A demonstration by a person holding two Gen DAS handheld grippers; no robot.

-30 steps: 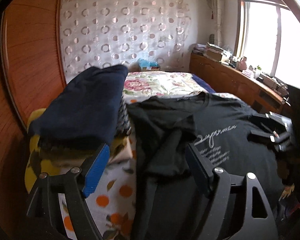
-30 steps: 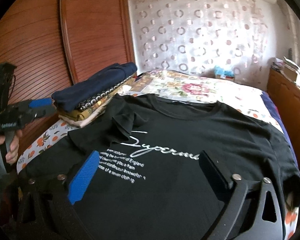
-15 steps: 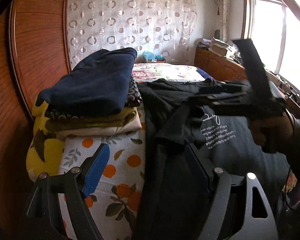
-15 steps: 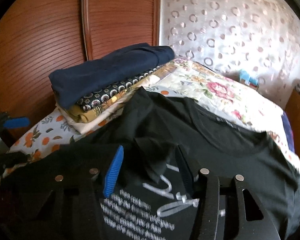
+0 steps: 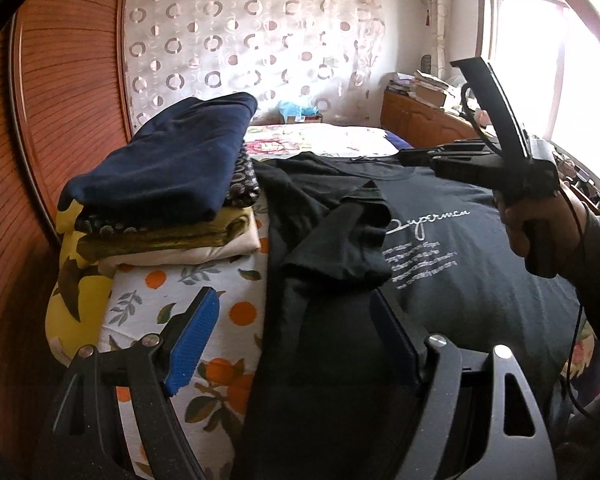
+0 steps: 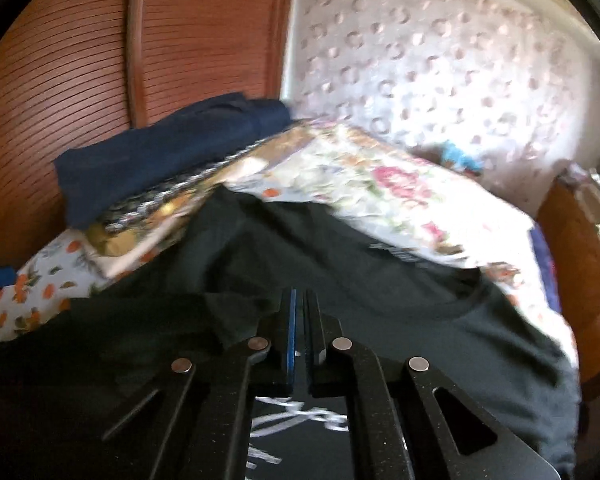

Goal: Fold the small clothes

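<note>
A black T-shirt (image 5: 460,280) with white script lies chest up on the bed, its left sleeve (image 5: 340,240) folded in over the chest. My left gripper (image 5: 292,300) hangs open above the shirt's left side edge and touches nothing. My right gripper (image 5: 404,156), held in a person's hand (image 5: 532,232), reaches to the shoulder beside the collar. In the right wrist view its jaws (image 6: 300,294) are pressed together, tips down in the T-shirt (image 6: 420,320). That view is blurred, so the pinched cloth itself is hard to make out.
A stack of folded clothes (image 5: 172,184), navy on top, stands left of the shirt against the wooden wardrobe (image 5: 60,120). Orange-print bedding (image 5: 220,312) shows between them. A floral cover (image 6: 380,184) lies beyond the collar. A cluttered wooden sideboard (image 5: 420,120) runs under the window.
My right gripper has gone from wide open to shut while moving forward from the chest print, over the folded sleeve, to the shoulder. The left gripper stays open and has sunk a little.
</note>
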